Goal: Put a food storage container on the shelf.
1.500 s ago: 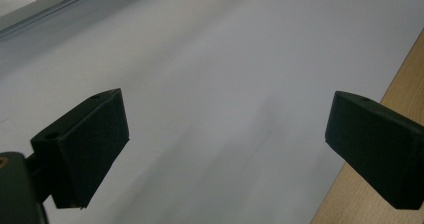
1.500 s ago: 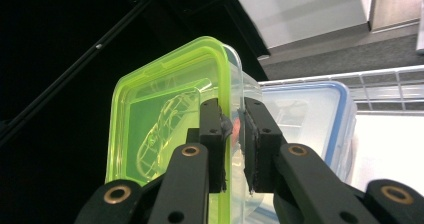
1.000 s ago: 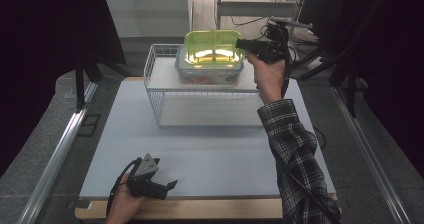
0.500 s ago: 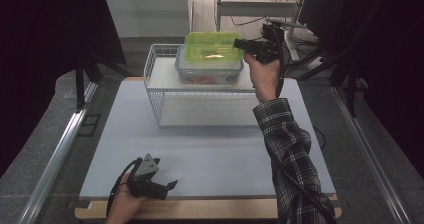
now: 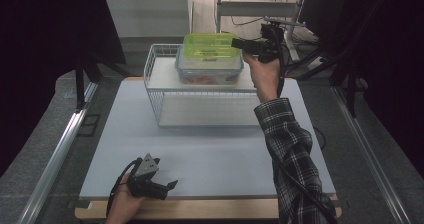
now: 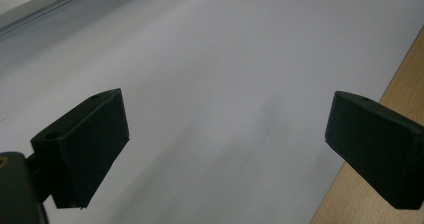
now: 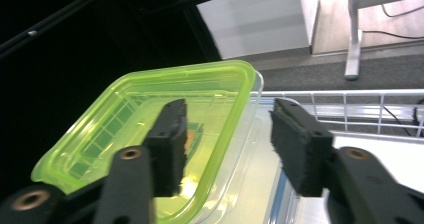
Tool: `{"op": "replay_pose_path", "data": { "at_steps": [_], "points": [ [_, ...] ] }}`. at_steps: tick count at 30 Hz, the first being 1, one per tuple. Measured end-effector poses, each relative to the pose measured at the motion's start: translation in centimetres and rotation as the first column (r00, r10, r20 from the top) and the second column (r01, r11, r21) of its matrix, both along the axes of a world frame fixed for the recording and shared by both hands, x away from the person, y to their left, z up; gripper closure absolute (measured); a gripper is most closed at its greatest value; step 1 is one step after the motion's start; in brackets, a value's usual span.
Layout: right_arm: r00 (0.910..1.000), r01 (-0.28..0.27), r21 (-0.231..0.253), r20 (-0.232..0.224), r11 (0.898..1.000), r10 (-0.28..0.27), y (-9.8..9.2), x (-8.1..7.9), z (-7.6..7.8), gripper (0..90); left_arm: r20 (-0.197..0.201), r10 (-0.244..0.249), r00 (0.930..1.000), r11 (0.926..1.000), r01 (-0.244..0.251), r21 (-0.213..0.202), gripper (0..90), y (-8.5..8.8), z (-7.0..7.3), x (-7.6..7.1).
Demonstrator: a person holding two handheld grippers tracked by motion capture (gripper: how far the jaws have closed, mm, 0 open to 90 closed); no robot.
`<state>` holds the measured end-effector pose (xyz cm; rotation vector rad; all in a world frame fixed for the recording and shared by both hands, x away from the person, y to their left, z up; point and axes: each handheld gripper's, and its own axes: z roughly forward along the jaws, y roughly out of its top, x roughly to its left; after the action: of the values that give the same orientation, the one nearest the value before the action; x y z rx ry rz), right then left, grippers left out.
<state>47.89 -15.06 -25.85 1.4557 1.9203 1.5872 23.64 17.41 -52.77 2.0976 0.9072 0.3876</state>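
Observation:
A clear food container (image 5: 210,70) with red contents stands on the top shelf of a white wire rack (image 5: 200,98). Its translucent green lid (image 5: 207,45) lies askew on it. My right gripper (image 5: 235,43) is at the lid's right edge, held out from a hand in a plaid sleeve. In the right gripper view its jaws (image 7: 227,109) stand open and straddle the lid (image 7: 125,124): one jaw over the lid, the other past the container's rim (image 7: 245,149). My left gripper (image 5: 167,186) rests low near the table's front left, open, with bare mat between its jaws (image 6: 227,101).
A white mat (image 5: 225,154) covers the table, with a wooden strip (image 5: 210,210) along the front edge. The rack's wire rim (image 7: 350,94) runs behind the container. Desk legs and cables stand beyond the table's far side. Dark curtains flank both sides.
My right gripper has shifted slightly up and toward the lid's edge, and the glare on the lid has changed. The left gripper has stayed put.

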Motion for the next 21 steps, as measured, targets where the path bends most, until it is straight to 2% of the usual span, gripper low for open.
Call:
{"op": "replay_pose_path", "data": {
  "at_steps": [8,10,15,21],
  "points": [
    [0.9959,-0.087,-0.030,0.021,0.996,0.088,-1.0,-1.1,0.3,30.7,0.000,0.001,1.0000,1.0000,-0.001,0.000,3.6,-0.1,0.0,0.0],
    [0.9947,-0.098,-0.039,0.029,0.994,0.099,-1.3,-1.5,0.3,28.9,0.001,0.001,1.0000,1.0000,-0.001,0.000,3.6,-0.1,0.0,0.0],
    [0.9901,-0.134,-0.027,0.038,0.991,0.135,-1.8,-2.4,0.0,24.8,0.000,0.000,1.0000,1.0000,0.000,0.002,3.6,-0.1,0.0,0.0],
    [0.9858,-0.156,-0.046,0.054,0.987,0.159,-2.2,-3.5,-0.3,21.3,-0.001,0.000,1.0000,1.0000,0.000,0.001,3.5,-0.1,0.0,0.0]
  ]
}}
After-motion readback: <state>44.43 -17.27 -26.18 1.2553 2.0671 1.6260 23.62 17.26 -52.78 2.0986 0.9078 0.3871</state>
